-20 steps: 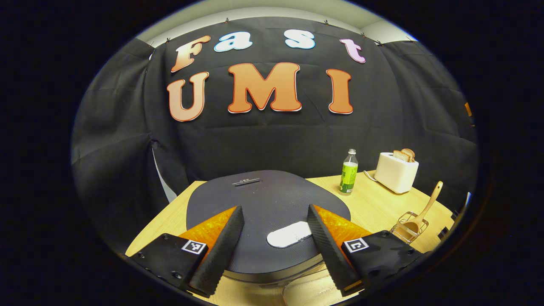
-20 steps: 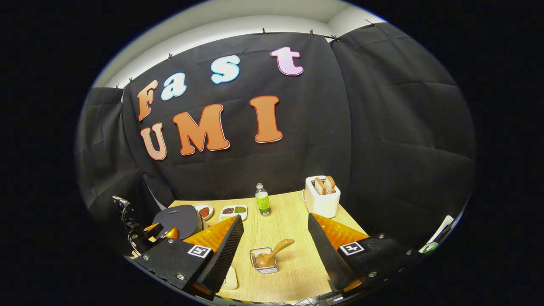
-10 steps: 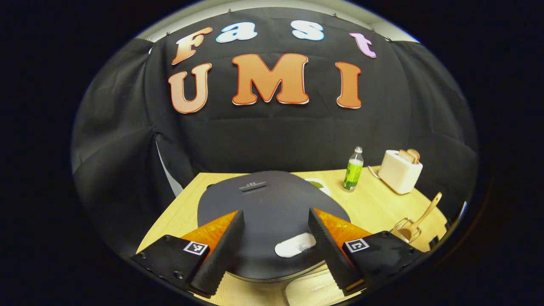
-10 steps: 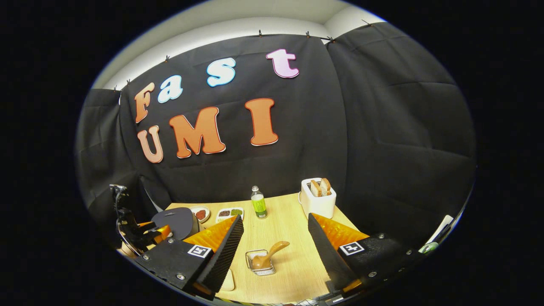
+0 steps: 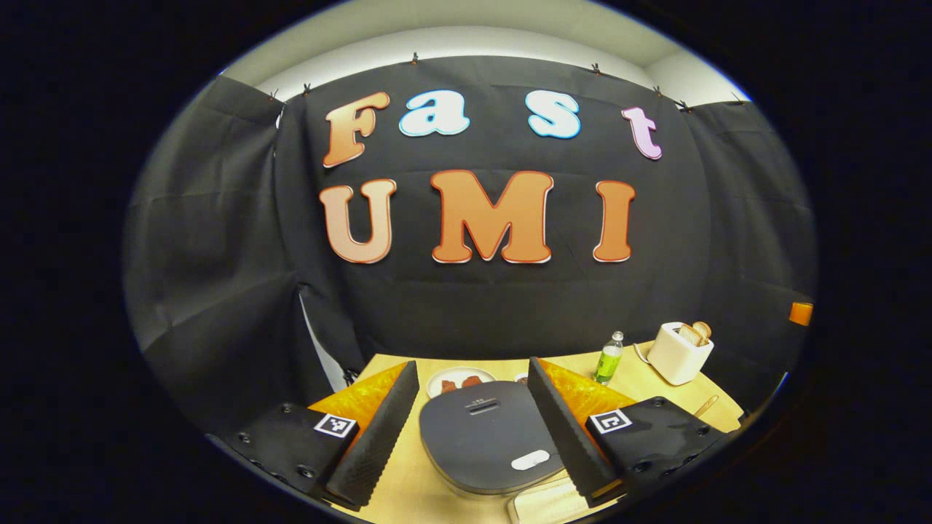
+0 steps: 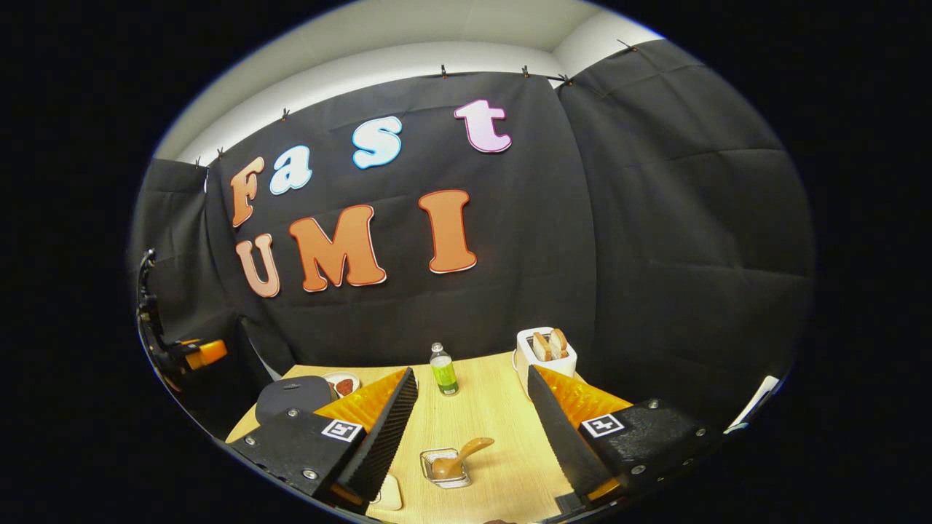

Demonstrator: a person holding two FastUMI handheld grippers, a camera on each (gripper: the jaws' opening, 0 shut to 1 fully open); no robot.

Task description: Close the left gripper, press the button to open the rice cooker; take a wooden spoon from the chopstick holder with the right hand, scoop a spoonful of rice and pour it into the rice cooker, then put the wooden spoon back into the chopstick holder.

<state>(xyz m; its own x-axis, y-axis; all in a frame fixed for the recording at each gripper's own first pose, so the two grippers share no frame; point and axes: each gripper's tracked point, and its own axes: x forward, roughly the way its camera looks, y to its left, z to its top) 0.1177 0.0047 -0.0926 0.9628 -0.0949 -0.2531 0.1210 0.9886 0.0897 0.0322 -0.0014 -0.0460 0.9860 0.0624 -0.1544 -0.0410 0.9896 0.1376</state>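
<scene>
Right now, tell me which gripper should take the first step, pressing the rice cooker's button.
Left. The left gripper hangs above the rice cooker, whose lid is shut, with the button between its open fingers; it must shut first. The right gripper frames the wooden spoon instead.

Even overhead light, sharp, fisheye-bent edges

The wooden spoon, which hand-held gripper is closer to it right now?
Right. The spoon lies just ahead between the right hand-held gripper fingers; the left hand-held gripper hangs above the rice cooker.
</scene>
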